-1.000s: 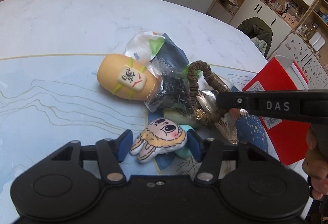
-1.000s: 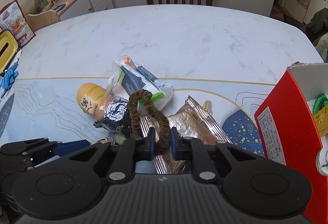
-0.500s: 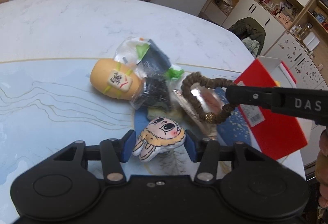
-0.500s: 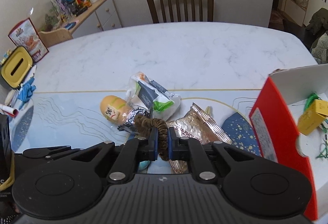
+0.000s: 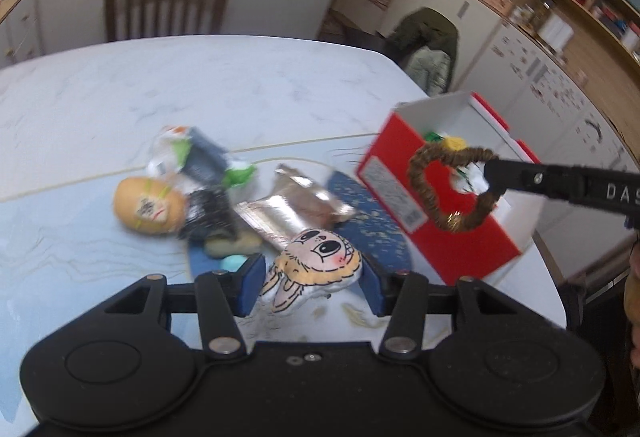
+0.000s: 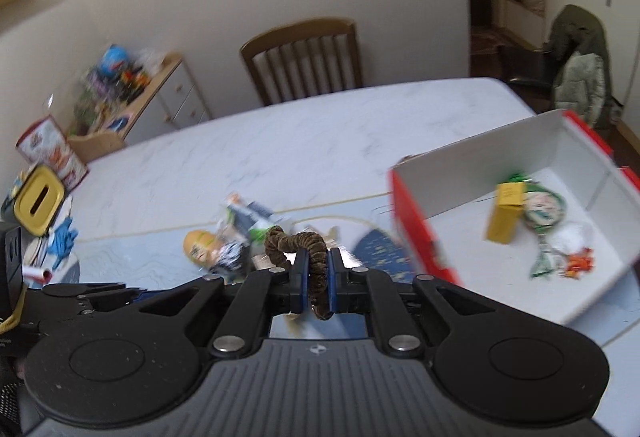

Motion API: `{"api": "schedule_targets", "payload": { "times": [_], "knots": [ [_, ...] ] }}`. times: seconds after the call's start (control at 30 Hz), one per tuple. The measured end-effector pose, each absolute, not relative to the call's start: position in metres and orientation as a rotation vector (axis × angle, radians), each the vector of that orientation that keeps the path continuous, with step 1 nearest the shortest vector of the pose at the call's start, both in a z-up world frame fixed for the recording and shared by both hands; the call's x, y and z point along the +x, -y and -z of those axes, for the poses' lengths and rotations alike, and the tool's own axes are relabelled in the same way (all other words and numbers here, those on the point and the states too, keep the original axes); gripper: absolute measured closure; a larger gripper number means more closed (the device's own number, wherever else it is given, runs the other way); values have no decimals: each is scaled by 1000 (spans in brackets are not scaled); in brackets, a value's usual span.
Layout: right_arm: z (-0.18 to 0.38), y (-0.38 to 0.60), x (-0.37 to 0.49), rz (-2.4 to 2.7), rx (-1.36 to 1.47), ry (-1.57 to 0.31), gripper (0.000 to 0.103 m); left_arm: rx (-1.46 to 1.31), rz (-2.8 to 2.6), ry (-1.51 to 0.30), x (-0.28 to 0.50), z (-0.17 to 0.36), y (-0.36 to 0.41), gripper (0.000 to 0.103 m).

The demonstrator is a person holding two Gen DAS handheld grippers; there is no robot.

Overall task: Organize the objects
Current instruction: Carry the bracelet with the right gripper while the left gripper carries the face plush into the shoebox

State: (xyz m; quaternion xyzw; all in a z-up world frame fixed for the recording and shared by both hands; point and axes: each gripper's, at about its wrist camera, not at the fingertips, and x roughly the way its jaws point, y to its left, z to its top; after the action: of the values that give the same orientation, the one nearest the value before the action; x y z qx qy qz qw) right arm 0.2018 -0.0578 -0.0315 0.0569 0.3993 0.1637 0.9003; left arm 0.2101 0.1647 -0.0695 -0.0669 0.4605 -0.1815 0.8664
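My left gripper (image 5: pixel 312 283) is shut on a flat bunny-face plush (image 5: pixel 316 265), held a little above the table. My right gripper (image 6: pixel 317 277) is shut on a brown ruffled hair tie (image 6: pixel 304 245); in the left wrist view that hair tie (image 5: pixel 444 193) hangs in the air in front of the red box (image 5: pixel 440 221). The red box (image 6: pixel 412 233) stands open at the right, white inside, with a yellow carton (image 6: pixel 505 213) and small bits in it. On the table lie an orange plush head (image 5: pixel 148 205), a silver foil packet (image 5: pixel 292 209) and a clear snack bag (image 5: pixel 192 157).
The pale marble table (image 5: pixel 200 77) stretches back to a wooden chair (image 5: pixel 168 1). A side cabinet (image 6: pixel 160 97) with clutter stands far left, and a yellow tin (image 6: pixel 38 201) sits at the table's left edge. A jacket-draped chair (image 5: pixel 428 49) and cupboards fill the right.
Both grippers rose and swung right. The hair tie was lifted off the pile toward the red box, and the bunny plush came up off the table.
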Motion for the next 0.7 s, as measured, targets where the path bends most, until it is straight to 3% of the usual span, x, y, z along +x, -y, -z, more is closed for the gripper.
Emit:
{"api": "schedule_targets", "payload": {
  "times": [0.33, 0.7],
  "knots": [
    [11, 137, 220, -212, 70, -744, 94, -40, 500, -917, 226, 43, -85, 54],
    [24, 210, 264, -182, 82, -765, 94, 8, 578, -881, 256, 39, 29, 54]
  ]
}}
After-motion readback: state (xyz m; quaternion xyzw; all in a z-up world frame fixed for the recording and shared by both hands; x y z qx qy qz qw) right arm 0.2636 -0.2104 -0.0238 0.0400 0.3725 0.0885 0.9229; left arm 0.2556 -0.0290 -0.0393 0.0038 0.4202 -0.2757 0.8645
